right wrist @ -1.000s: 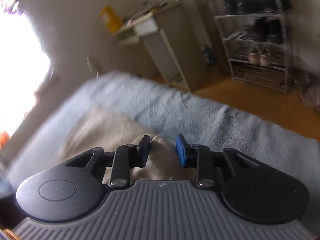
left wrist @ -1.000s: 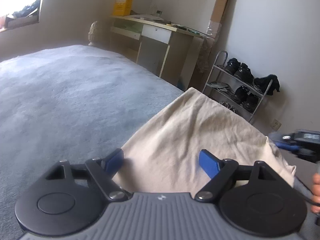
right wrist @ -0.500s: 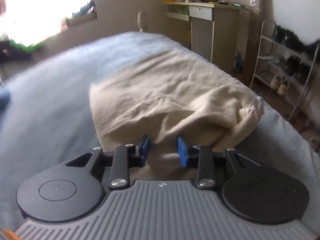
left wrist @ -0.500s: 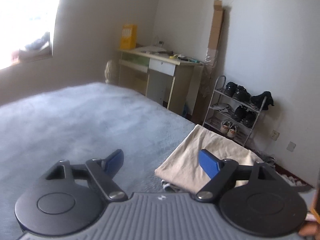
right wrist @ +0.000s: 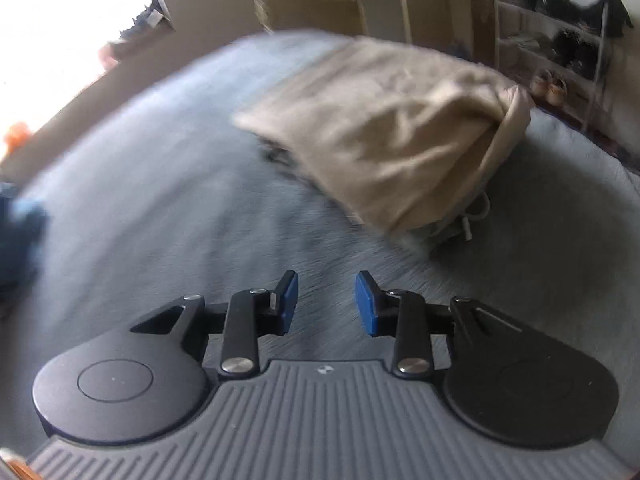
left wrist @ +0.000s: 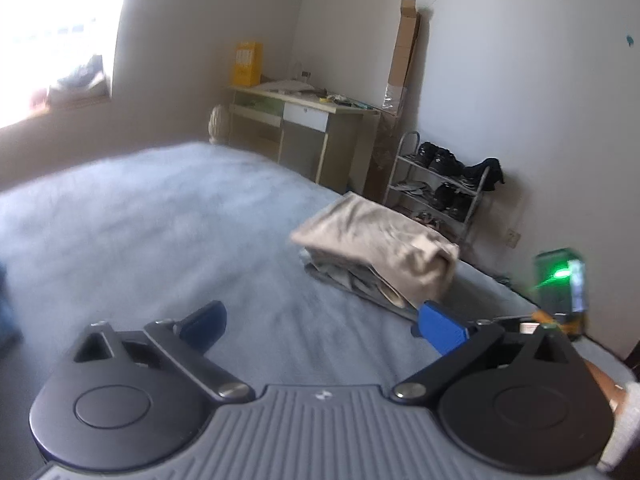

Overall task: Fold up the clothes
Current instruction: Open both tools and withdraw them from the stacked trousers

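Note:
A folded beige garment [left wrist: 372, 242] lies on a small stack of folded clothes on the grey-blue bed [left wrist: 160, 220], near the bed's right edge. It also shows in the right wrist view [right wrist: 392, 128], ahead and to the right. My left gripper [left wrist: 320, 326] is open and empty, held above the bed, short of the stack. My right gripper [right wrist: 326, 304] is open and empty, above the bed and short of the garment. The right wrist view is blurred by motion.
A desk [left wrist: 308, 120] with a yellow box [left wrist: 246, 64] stands by the far wall. A shoe rack [left wrist: 440, 188] stands right of the bed. A dark blue cloth [right wrist: 20, 224] lies at the left. The other gripper's body with a green light [left wrist: 560, 280] shows at the right.
Both grippers have pulled back from the beige garment, which now lies folded on the stack. The right gripper's jaws have opened wider and no longer hold cloth.

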### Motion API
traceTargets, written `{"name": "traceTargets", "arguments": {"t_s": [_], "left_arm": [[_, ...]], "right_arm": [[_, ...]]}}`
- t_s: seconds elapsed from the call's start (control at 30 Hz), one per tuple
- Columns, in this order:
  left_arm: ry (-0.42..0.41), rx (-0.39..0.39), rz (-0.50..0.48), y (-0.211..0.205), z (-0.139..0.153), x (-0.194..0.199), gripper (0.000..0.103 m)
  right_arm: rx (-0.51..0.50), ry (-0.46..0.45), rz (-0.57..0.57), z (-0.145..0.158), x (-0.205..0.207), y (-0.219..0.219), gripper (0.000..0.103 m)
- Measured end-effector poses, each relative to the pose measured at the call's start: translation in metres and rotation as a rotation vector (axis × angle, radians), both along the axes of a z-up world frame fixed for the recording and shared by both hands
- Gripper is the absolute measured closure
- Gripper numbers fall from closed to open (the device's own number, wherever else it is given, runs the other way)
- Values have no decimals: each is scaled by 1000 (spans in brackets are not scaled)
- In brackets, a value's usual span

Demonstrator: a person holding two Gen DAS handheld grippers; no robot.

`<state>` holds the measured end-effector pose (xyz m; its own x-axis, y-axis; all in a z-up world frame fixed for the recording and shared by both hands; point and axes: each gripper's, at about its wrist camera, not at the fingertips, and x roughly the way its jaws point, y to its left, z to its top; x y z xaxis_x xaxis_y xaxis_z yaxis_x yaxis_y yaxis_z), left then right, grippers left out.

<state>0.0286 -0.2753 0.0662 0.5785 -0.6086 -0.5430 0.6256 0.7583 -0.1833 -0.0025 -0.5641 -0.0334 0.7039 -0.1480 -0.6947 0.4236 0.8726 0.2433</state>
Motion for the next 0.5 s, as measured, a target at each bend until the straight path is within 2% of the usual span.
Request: {"name": "traceTargets", "arguments": {"t_s": [0.03, 0.13, 0.23, 0.33, 0.5], "left_arm": [[12, -8, 5, 0, -2, -7, 0], [42, -43, 22, 1, -8, -20, 0], [81, -67, 30, -2, -14, -30, 0], [105, -43, 41, -9, -19, -41, 0], [55, 10, 23, -19, -20, -61, 0]], "right_arm": [[-28, -15, 6, 12, -15, 14, 45], [-111, -52, 7, 45, -56, 54, 17], [-199, -38, -24, 63, -83, 76, 9], [-224, -13, -95, 70, -99, 76, 2], [-258, 32, -234, 69, -117, 76, 1]]}}
